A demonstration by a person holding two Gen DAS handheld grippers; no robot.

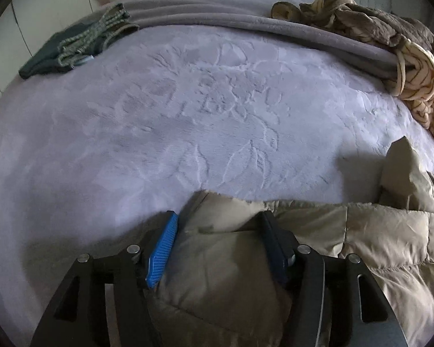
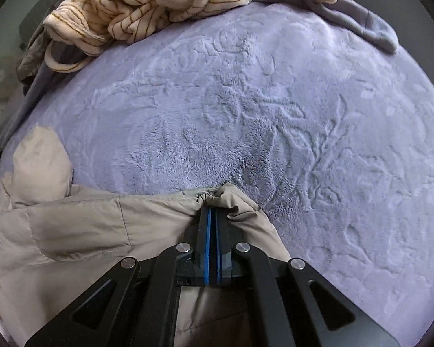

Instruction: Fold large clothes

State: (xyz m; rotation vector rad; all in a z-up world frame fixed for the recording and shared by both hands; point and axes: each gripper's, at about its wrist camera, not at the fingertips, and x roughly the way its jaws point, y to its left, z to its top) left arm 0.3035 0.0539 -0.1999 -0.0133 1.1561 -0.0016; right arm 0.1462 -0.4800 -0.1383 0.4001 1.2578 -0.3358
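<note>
Left hand-held gripper (image 1: 217, 225): jaws stood apart, a fold of the beige padded jacket (image 1: 376, 240) bulged between them, not visibly pinched.
Right hand-held gripper (image 2: 212, 211): jaws drawn tight on a bunched edge of the jacket (image 2: 81, 225).
Jacket: spread across the bed below and between the two grippers.
Bedspread (image 2: 275, 115): lilac, embossed, stretched out ahead of both grippers.
Striped cream blanket (image 2: 147, 3): heaped far ahead of the right gripper.
Dark folded clothes (image 1: 72, 49): lain far ahead, to the left of the left gripper.
</note>
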